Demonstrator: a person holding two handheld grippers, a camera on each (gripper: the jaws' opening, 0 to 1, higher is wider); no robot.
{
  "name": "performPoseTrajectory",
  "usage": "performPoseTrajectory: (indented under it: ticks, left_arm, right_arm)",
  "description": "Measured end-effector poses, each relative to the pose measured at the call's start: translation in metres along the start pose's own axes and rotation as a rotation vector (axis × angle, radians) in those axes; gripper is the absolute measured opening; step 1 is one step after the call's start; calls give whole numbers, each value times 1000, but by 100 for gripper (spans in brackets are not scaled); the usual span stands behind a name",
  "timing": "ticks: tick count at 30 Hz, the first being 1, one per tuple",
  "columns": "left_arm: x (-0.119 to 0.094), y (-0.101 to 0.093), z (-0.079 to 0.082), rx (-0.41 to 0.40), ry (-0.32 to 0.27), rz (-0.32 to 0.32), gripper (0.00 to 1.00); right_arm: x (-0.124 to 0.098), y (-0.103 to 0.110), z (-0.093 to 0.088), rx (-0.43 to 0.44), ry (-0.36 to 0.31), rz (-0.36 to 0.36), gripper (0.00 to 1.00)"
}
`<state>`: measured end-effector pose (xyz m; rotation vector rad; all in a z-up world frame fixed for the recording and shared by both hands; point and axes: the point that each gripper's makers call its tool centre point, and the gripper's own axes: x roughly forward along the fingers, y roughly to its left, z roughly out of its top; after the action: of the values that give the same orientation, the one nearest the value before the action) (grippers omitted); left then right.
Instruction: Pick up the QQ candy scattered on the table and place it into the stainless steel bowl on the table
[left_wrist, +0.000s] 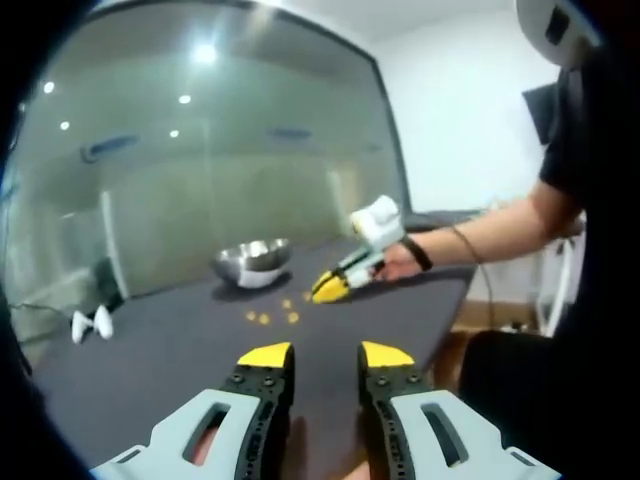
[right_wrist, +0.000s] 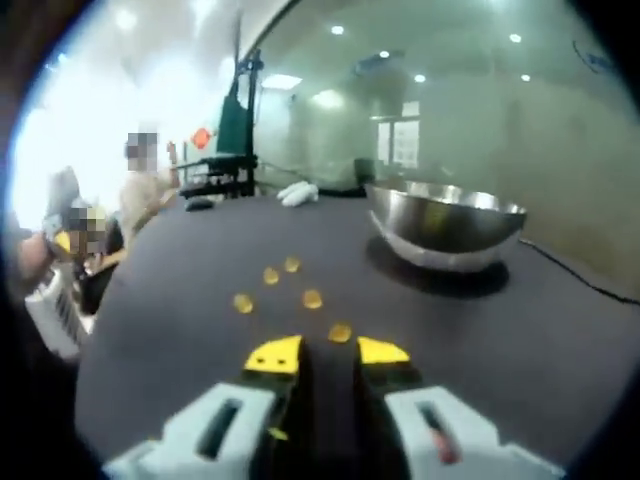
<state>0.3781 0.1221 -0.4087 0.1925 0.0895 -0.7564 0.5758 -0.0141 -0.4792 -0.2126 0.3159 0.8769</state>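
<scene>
- Stainless steel bowl (right_wrist: 447, 228) upright on far tabletop (right_wrist: 180, 330); contents not visible.
- QQ candies (right_wrist: 312, 298) loose on the tabletop near it.
- Left claw (left_wrist: 326, 356) open, empty.
- Right claw (right_wrist: 328, 351) narrowly open, empty.

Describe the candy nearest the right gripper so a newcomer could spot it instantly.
Start at the steel bowl on the dark table. Five yellow candies lie beside it. The target candy lies just beyond the right gripper tips, closest of all.

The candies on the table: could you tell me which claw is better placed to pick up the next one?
Right. The right claw sits just short of the nearest candy, with the bowl close by. The left claw hangs back at the table edge, farther from the candies.
</scene>
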Motion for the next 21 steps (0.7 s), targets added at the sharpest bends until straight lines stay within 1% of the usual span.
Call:
performPoseTrajectory:
  ticks: [10,18,19,20,21]
  left_arm:
    - [-7,6,-3,-5,2,19,27]
    - [-9,8,-5,-8,4,26,27]
    - [-9,8,-5,-9,4,25,27]
    - [-9,8,-6,-7,5,24,27]
    - [-9,8,-6,-5,6,24,27]
  right_arm:
    - [14,-1,5,1,3,6,20]
    - [18,0,7,-9,4,8,19]
    - [18,0,7,-12,2,9,19]
    - [19,0,7,-16,1,7,16]
    - [19,0,8,-26,-1,6,11]
